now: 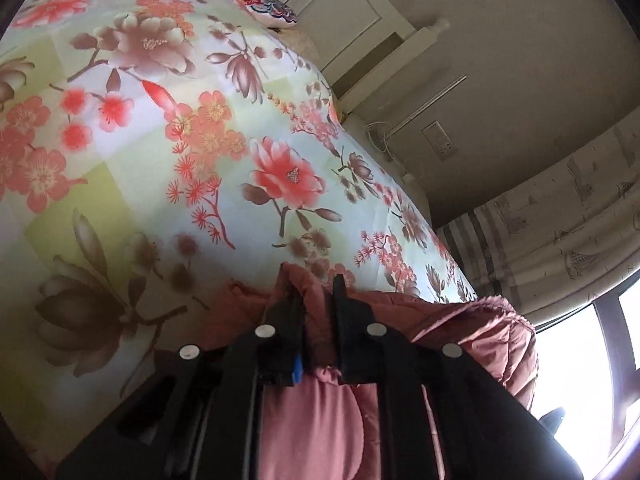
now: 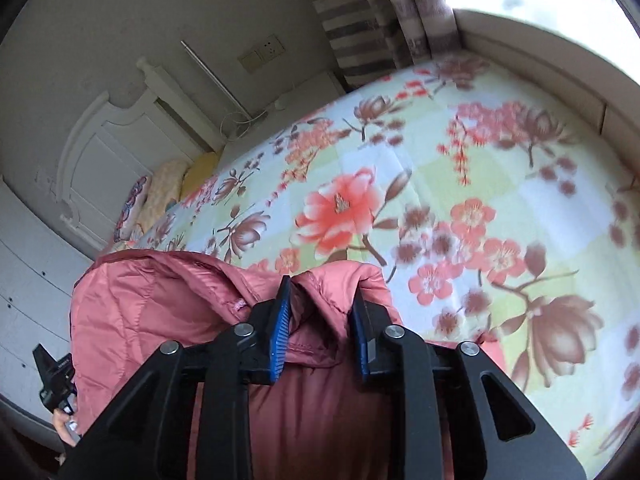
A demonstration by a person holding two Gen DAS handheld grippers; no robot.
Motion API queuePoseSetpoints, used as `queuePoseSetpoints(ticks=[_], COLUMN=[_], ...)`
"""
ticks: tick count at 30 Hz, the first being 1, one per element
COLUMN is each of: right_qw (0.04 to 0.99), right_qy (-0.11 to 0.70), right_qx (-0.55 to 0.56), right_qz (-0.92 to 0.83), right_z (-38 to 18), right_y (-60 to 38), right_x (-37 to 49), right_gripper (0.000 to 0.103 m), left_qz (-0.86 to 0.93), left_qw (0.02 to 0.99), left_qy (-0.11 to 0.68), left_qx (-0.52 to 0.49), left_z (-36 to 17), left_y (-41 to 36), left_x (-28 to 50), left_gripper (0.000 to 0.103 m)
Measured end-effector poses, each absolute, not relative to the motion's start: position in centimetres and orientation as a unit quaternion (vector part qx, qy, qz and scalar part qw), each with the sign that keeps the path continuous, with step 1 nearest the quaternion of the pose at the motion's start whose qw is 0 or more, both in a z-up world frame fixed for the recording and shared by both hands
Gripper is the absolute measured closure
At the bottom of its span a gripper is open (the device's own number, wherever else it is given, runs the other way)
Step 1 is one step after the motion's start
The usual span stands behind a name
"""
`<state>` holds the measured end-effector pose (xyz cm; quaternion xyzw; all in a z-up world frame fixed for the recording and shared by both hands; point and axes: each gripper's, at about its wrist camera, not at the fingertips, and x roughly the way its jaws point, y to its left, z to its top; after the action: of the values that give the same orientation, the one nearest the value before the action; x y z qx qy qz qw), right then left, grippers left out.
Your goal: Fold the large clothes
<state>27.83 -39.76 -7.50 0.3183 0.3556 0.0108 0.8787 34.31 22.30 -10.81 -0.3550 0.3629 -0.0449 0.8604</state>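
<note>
A pink quilted jacket [image 1: 480,320] hangs bunched at the near edge of a bed with a flowered cover [image 1: 160,160]. My left gripper [image 1: 316,286] has its fingers a little apart. A dark red fold of the jacket fills the gap and rises over the left fingertip. In the right wrist view the jacket [image 2: 160,300] spreads to the left and below. My right gripper [image 2: 322,286] stands wider, with a slack fold lying between its blue pads [image 2: 280,320] and the left pad's ribbed face bare. The jacket's lower part is hidden under both grippers.
The flowered cover [image 2: 480,200] stretches ahead and to the right. Pillows [image 2: 160,196] lie against a white headboard [image 2: 104,152]. A striped curtain [image 1: 560,232] and a bright window [image 1: 572,360] are on one side. A hand [image 2: 64,424] shows at lower left.
</note>
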Motion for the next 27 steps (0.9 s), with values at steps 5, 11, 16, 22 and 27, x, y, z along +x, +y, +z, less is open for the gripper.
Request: queuePoseSetpoints(ticks=[5,11,16,22,27], right_qw=[0.878,0.881,0.94,0.962,0.932], right_qy=[0.31,0.235,0.206,0.264,0.35], right_qx=[0.363,0.409,0.263,0.032,-0.047], right_qz=[0.05,0.035,0.067,0.063,0.078], right_z=[-7.0,-3.6,4.4,7.2,0.7], right_y=[-40.9,-43.4,-37.5,-24.1,-18.5], right_x=[26.0,21.3,20.4,24.8,28.0], right_gripper=[0.014,0.004,0.004,0.004,0.025], left_qz=[-0.035,0.104,0.103,0.059,0.048], left_qw=[0.887,0.899,0.966,0.963,0.934], left_qy=[0.286,0.18,0.186,0.222,0.301], left_qx=[-0.36,-0.384,-0.148,0.137,0.183], left_z=[-8.3,-3.2,5.6,5.2,-2.3], left_y=[22.6,25.2,15.2,0.4,-1.7], left_x=[30.9,25.7,28.3,31.8,34.2], left_gripper=[0.017,0.003,0.002,0.002,0.002])
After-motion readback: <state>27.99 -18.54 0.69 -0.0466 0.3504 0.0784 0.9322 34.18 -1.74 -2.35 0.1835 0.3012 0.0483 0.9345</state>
